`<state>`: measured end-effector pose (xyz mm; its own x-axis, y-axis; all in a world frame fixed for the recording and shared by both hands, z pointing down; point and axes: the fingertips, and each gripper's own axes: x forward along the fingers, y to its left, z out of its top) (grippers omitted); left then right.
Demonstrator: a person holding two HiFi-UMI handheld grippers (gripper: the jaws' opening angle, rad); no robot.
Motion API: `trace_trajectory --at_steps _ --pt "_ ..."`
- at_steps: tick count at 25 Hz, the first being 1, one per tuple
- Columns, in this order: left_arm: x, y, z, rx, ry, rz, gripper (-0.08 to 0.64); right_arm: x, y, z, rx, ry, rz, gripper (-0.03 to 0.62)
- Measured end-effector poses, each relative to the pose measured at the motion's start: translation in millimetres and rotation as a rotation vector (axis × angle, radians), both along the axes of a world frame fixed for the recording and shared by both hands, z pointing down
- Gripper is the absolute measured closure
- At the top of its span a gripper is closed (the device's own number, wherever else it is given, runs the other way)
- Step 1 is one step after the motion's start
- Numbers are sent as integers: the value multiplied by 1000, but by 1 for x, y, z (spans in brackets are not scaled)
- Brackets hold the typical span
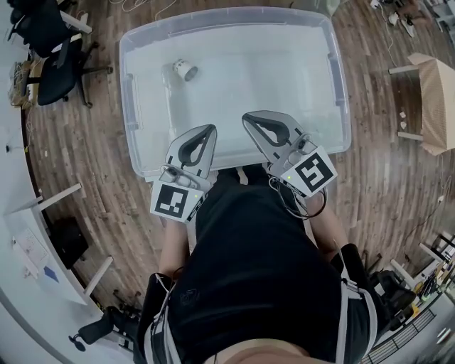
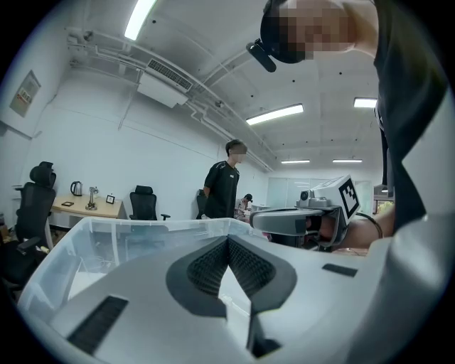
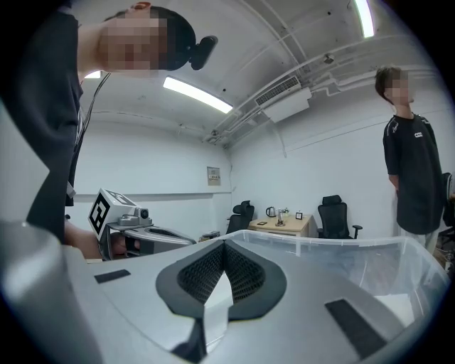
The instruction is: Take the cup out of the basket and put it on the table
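— Where is the cup?
— The white cup (image 1: 185,70) lies on its side inside the clear basket (image 1: 340,85). It is at eleven o'clock from the left gripper (image 1: 210,129) and ten o'clock from the right gripper (image 1: 247,118), well apart from both.
— And the jaws?
— Both pairs are clenched together, holding nothing.

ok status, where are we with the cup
Left gripper and right gripper shut, empty, at basket's near rim. Cup on its side, far left in basket. Nothing in the way.

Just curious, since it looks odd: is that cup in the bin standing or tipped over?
Tipped, it seems: the cup lies on its side in the bin, its mouth facing sideways.
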<state>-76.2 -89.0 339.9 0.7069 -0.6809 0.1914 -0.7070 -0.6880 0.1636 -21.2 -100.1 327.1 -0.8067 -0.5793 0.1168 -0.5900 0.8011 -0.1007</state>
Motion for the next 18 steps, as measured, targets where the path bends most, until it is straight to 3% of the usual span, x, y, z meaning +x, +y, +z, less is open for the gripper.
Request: trace_trajectory --at_steps 7,18 --pt "3 -28 6 -7 -21 -28 541 -10 -34 0 2 -8 -54 575" --pt "-11 -60 24 -73 -53 -82 541 -46 -93 43 -65 68 -160 575"
